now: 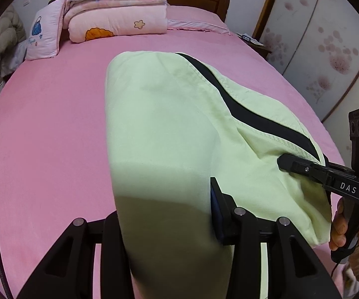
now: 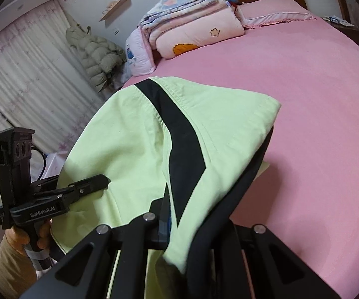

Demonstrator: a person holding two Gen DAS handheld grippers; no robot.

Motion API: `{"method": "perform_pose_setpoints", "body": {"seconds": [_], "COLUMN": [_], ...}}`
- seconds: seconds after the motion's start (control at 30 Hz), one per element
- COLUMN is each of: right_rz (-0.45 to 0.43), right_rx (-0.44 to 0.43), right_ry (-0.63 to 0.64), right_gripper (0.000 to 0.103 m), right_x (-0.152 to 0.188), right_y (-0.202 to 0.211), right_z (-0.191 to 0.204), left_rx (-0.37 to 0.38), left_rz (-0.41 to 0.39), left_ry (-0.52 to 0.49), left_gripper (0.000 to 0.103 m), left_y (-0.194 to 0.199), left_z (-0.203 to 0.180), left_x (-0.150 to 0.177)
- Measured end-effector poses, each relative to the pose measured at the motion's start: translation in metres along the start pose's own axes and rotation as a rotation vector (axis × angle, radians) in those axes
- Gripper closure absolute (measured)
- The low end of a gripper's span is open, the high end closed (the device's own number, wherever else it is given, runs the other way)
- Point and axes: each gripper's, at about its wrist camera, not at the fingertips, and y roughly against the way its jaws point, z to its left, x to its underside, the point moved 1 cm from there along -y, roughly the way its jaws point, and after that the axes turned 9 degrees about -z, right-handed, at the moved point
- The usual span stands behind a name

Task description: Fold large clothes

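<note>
A pale green garment (image 1: 169, 129) with a black stripe (image 1: 244, 114) stretches from both grippers over the pink bed; its far end rests on the sheet. My left gripper (image 1: 169, 211) is shut on the garment's near edge, cloth draped over its fingers. My right gripper (image 1: 286, 160) comes in from the right and is shut on the edge by the stripe. In the right wrist view the garment (image 2: 129, 137) hangs over my right gripper (image 2: 177, 214), its black hem (image 2: 244, 182) on the right, and my left gripper (image 2: 104, 180) clamps the cloth at the left.
The pink bed sheet (image 1: 49, 129) spreads all around the garment. Folded quilts (image 1: 117, 7) and a pillow (image 1: 44, 35) lie at the headboard. A puffy coat (image 2: 99, 59) hangs by the curtains. Wardrobe doors (image 1: 328, 37) stand at the right.
</note>
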Motion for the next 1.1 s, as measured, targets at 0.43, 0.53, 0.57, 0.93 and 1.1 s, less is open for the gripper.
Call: {"method": "perform_pose_setpoints", "body": {"seconds": [0.43,0.53,0.57,0.93,1.1], "right_rz": [0.049,0.054,0.054,0.044,0.026], "right_rx": [0.180,0.209,0.216,0.229,0.201], "right_ry": [0.139,0.166,0.166,0.120,0.136], "right_gripper": [0.070,0.050,0.050,0.050,0.050], "right_x": [0.014,0.016,0.014,0.001,0.006], "right_y": [-0.156,-0.152,-0.147,-0.032,0.043], "right_z": [-0.044,-0.047,-0.047,-0.022,0.012], "left_rx": [-0.185,-0.225,-0.250,-0.356,-0.299], "left_rz": [-0.001,-0.022,-0.024,-0.044,-0.031], "left_ry": [0.025,0.044,0.041,-0.024,0.000], "left_gripper": [0.001,0.000,0.000,0.000,0.000], "left_y": [-0.148,-0.137,-0.133,-0.035,0.028], "left_z": [0.075,0.080,0.078,0.009,-0.054], "left_x": [0.026,0.025,0.024,0.019,0.018]}}
